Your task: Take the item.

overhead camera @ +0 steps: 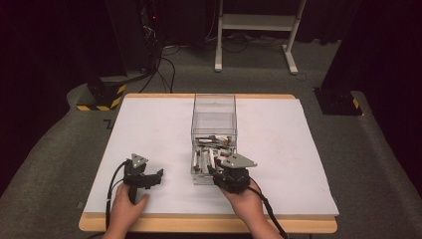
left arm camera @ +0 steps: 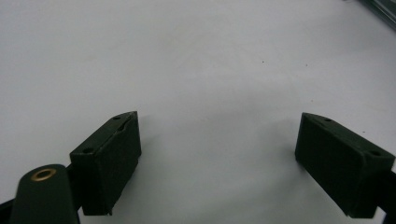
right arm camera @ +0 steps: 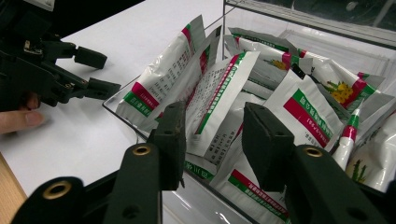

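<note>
A clear plastic box [overhead camera: 214, 117] stands in the middle of the white table top. Its near end holds several white sachets [right arm camera: 299, 107] with green and red bands. My right gripper [right arm camera: 215, 109] reaches over the box's near wall. It is open, its jaws standing on either side of one upright sachet [right arm camera: 219, 88] without pressing it. In the high view the right gripper [overhead camera: 216, 172] sits at the box's near edge. My left gripper [left arm camera: 219, 119] is wide open over bare white table, with nothing between the jaws. It rests at the front left [overhead camera: 155, 178], apart from the box.
The white sheet [overhead camera: 149, 129] lies on a wooden board whose front edge [overhead camera: 199, 224] is close to the hands. The far half of the box [overhead camera: 214, 107] holds no sachets. The floor beyond carries a white frame leg [overhead camera: 218, 59], cables and dark stands.
</note>
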A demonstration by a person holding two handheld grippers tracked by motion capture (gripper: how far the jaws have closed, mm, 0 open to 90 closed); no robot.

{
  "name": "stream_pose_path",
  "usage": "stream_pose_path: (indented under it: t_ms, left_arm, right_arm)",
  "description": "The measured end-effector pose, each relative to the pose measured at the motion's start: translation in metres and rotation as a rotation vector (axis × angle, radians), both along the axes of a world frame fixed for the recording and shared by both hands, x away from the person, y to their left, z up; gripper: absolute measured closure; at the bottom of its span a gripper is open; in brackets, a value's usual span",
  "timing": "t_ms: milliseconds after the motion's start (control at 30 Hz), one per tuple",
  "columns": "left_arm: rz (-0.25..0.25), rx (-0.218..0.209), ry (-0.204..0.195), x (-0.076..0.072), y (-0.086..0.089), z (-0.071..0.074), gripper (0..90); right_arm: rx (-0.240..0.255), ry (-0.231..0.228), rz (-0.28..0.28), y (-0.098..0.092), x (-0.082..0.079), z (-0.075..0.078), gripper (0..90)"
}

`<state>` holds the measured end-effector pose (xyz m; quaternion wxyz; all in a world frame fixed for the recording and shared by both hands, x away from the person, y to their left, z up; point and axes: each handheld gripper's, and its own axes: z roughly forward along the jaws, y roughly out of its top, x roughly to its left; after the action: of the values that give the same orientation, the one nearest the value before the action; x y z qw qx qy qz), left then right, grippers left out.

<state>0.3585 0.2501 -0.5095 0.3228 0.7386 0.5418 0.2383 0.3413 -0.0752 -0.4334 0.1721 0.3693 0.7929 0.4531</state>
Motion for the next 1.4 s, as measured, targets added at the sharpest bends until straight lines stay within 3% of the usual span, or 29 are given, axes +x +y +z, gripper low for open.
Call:
stream_pose_path:
  t_ms: [200, 533, 800, 1400]
  left_arm:
    - [0.000, 0.000, 0.000, 0.000, 0.000, 0.000, 14.4]
    - [0.000, 0.000, 0.000, 0.000, 0.000, 0.000, 14.5]
    - [0.000, 0.000, 0.000, 0.000, 0.000, 0.000, 14.5]
    - [0.000, 0.000, 0.000, 0.000, 0.000, 0.000, 14.5]
  right_arm:
    - [-0.004, 0.005, 0.001, 0.001, 0.002, 0.000, 67.7]
    - [0.004, -0.005, 0.030, 0.003, -0.001, 0.000, 88.5]
    - [0.054, -0.031, 0.026, -0.002, -0.005, 0.006, 89.3]
    - [0.092, -0.074, 0.004, -0.012, -0.006, 0.012, 89.4]
